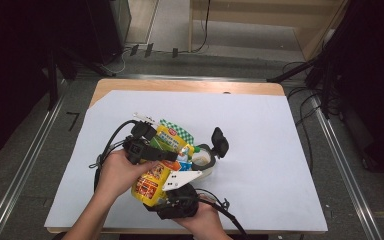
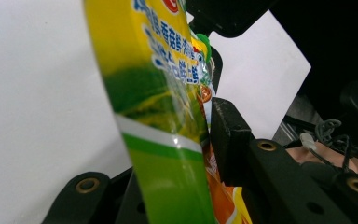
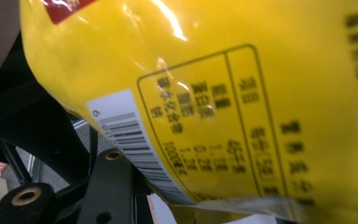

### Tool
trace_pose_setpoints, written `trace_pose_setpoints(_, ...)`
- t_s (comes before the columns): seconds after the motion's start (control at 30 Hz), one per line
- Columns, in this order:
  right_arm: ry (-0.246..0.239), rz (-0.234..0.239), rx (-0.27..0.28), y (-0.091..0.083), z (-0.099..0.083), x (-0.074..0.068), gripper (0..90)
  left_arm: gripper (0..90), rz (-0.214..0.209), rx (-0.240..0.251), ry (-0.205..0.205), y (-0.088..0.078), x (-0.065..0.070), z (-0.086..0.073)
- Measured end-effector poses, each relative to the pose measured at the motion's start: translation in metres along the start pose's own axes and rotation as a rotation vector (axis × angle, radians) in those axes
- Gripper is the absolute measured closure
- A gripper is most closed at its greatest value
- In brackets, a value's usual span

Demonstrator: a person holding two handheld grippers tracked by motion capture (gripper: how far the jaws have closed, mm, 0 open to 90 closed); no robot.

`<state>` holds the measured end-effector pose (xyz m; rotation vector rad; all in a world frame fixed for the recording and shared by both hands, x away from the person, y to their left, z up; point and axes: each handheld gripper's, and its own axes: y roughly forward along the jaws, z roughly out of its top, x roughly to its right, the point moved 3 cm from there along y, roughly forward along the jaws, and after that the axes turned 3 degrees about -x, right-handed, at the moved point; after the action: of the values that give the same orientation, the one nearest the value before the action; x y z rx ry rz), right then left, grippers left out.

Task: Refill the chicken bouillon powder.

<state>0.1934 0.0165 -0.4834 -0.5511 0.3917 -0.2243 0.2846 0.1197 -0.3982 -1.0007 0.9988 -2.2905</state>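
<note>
Black left claw (image 1: pixel 152 150) (brass-ringed screw holes) trails cable; right claw (image 1: pixel 180 192) carries a grey plate.

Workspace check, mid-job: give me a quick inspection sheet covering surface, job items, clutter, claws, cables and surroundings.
Surface: white sheet over a wooden table.
Job's things: yellow snack bag held up between both claws; white container with an open black flip lid beside it.
Clutter: nothing seen.
Claws: left claw shut on the bag's edge, as the left gripper view shows; right claw at the bag's lower end, grip cannot be told.
Cables: black cables trail from the left claw and the right claw.
Surroundings: metal rails, floor cables, dark stands.
</note>
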Motion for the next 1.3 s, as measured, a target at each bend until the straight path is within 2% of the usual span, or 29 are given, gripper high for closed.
trace_pose_setpoints(0.2,0.004,0.002,0.0,0.001,0.0,-0.001,55.7,81.6,0.023,-0.046,0.002,0.007,0.005,0.008)
trace_pose_setpoints(0.47,-0.009,-0.011,0.003,0.001,0.002,-0.001,54.0,82.2,0.024,-0.093,-0.007,0.013,0.009,0.018)
trace_pose_setpoints(0.63,-0.002,-0.022,-0.001,0.003,0.003,-0.001,56.3,81.6,0.013,-0.097,-0.008,0.019,0.009,0.02)
trace_pose_setpoints(0.8,0.021,-0.01,0.008,0.004,0.003,0.0,60.6,78.2,0.002,-0.086,-0.022,0.018,0.007,0.018)
trace_pose_setpoints(0.87,0.062,0.013,0.033,0.001,0.004,0.003,63.3,74.4,-0.009,-0.077,-0.028,0.016,0.007,0.016)
trace_pose_setpoints(1.03,0.071,0.024,0.049,-0.001,0.005,0.005,63.7,69.2,-0.02,-0.077,-0.032,0.014,0.008,0.014)
trace_pose_setpoints(1.07,0.099,0.045,0.065,-0.002,0.006,0.007,63.9,68.1,-0.019,-0.077,-0.037,0.014,0.009,0.013)
trace_pose_setpoints(1.23,0.099,0.051,0.075,-0.004,0.006,0.008,64.1,67.7,-0.029,-0.076,-0.038,0.009,0.009,0.012)
trace_pose_setpoints(1.3,0.099,0.065,0.076,-0.005,0.007,0.008,64.2,71.4,-0.003,-0.086,-0.025,0.008,0.008,0.012)
